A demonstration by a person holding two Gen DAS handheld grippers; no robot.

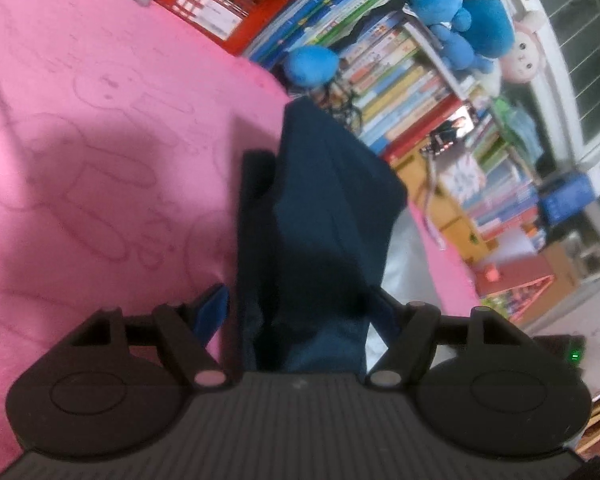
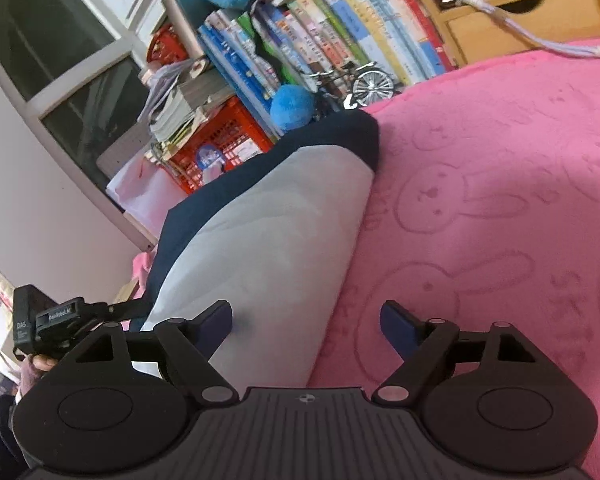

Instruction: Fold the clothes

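- Pink blanket [image 2: 500, 208] w/ embossed bunny outlines fills most of both views; it's the work surface, right half of the right wrist view, left half of the left wrist view.
- Garment [image 2: 260, 240] is a navy and light-grey piece lying on the blanket, centre-left in the right wrist view. It's already doubled into a long strip w/ a neat straight edge on its right side, navy border along the top and left. So imo at least one fold is done; prob a crosswise fold or two left to get it compact.
- In the left wrist view the same garment [image 1: 332, 208] shows as a dark navy flap rising up centre frame between the fingers. Can't tell if it's pinched or just draped there.
- Left gripper [image 1: 300, 300]: jaws stand wide apart, cloth in the gap, pads not clearly pressing on it.
- Right gripper [image 2: 306, 316]: jaws wide open, nothing held; left finger sits over the grey cloth, right finger over bare blanket.
- Bookshelf [image 2: 320, 32] w/ blue plush toys across the top, red crate [image 2: 220, 140] upper left.
- Writing: the other gripper's body, lower left of the right wrist view, has a small white label, too blurry to read for sure. Book spines unreadable too.
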